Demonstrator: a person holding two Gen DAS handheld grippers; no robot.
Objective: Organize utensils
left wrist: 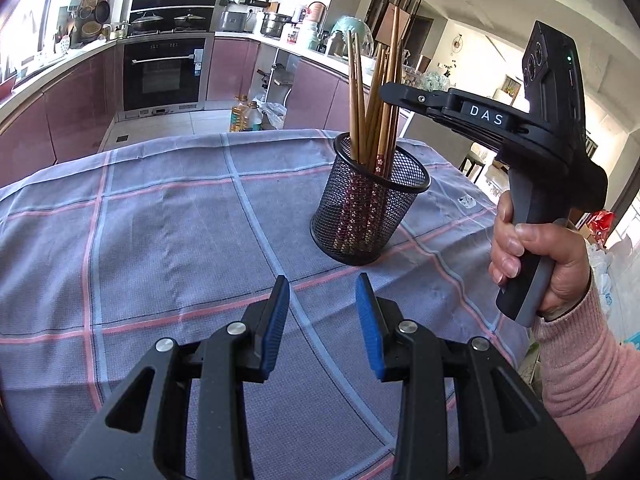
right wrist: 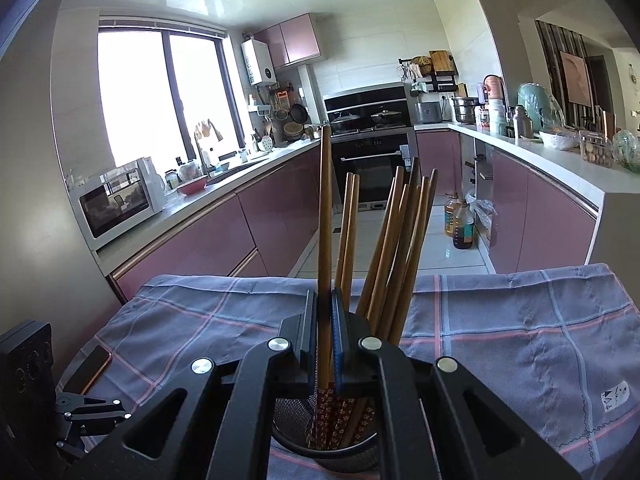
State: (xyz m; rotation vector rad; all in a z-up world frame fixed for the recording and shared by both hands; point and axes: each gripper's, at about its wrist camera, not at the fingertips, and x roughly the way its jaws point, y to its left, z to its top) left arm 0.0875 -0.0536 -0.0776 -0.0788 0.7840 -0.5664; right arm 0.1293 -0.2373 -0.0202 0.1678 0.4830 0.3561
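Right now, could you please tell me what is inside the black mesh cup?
The mesh cup holds wooden chopsticks; the right hand-held gripper pinches one. Their lower tips and the cup's bottom are hidden.

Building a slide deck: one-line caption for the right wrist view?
Right gripper clamps one chopstick upright over the mesh holder.

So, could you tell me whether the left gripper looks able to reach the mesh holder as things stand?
Probably yes: the left gripper is open, with only bare tablecloth between it and the mesh holder. The right gripper holds a chopstick above the holder.
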